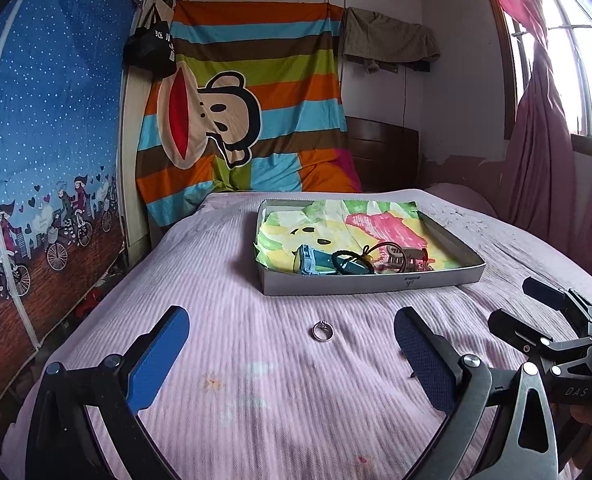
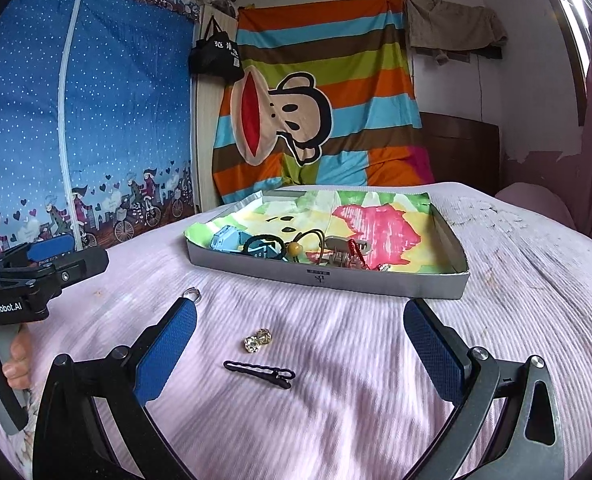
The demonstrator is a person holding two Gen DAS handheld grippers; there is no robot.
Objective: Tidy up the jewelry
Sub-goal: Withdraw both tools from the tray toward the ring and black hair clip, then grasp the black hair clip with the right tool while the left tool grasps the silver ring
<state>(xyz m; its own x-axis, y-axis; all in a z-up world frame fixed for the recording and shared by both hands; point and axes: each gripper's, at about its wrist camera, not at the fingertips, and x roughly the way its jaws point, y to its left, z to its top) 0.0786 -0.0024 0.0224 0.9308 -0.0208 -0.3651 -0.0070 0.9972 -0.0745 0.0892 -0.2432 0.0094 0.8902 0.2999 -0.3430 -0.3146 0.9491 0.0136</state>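
Both claws hover over the pink striped bedspread w/ nothing in them. Left gripper has its blue pads spread wide apart, and the silver ring lies flat on the bedspread right btwn them, a bit closer to the right pad but touching neither. Right gripper is spread wide too. Btwn its pads sit the gold sparkly earrings, two small pieces touching each other, and just nearer the camera than those lies a black hair clip, flat, running roughly left-right. In the right cam the ring peeks out just past the tip of that claw's left pad, partly hidden behind it.

Straight ahead of both claws, well beyond the fingertips, is a shallow grey box lined w/ a pastel printed cloth. Along its near edge there's a pile: blue hair claw clips, a black hair tie, another tie w/ a yellow bead, a grey claw clip, something red and beaded next to it, can't make out what exactly.

In the left cam the right gripper shows off to the right side; in the right cam the left one is at far left w/ a hand around its handle. A striped monkey-print sheet hangs on the wall behind.
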